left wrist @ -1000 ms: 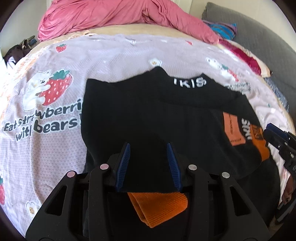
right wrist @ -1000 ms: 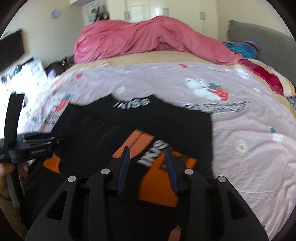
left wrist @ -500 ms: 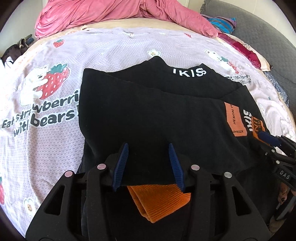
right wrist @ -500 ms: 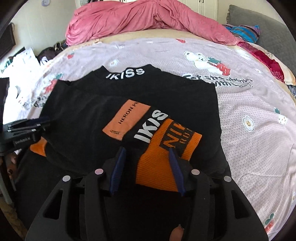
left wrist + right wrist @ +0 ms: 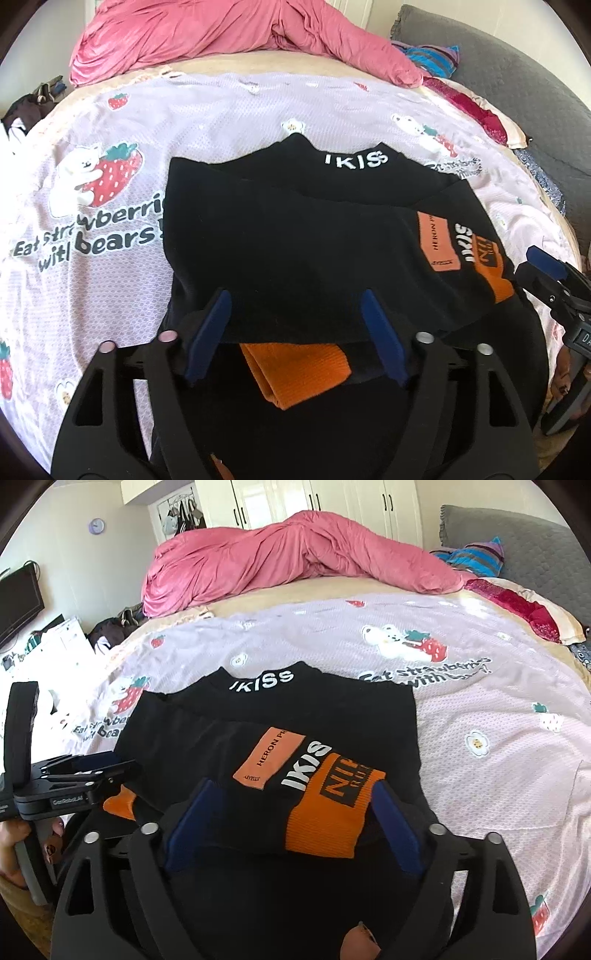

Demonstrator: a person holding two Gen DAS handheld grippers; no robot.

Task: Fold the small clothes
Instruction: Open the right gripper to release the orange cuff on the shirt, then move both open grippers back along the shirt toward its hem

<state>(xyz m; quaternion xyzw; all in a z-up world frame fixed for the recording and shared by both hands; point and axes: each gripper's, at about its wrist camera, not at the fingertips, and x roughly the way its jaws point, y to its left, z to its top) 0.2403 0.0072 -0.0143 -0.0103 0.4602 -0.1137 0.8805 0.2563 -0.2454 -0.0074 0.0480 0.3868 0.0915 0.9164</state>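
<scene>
sweater (image 5: 295, 236): black, folded, collar facing the far pink duvet (image 5: 229, 33)
room: bare bed sheet (image 5: 110, 229) both sides
left gripper (image 5: 295, 339): just opened wide, nothing gripped
right gripper (image 5: 295, 830): same, wide over orange cuff (image 5: 325, 823)

Bright daylight, soft shadows; white glare at left edges; strong fisheye bending, dark corners; focus mostly sharp.

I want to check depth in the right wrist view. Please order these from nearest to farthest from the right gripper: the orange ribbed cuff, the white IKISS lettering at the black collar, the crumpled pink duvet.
1. Orange ribbed cuff: lying between the open right gripper fingers.
2. White IKISS lettering: mid-bed, at the black collar.
3. Crumpled pink duvet: along the bed's far edge.
</scene>
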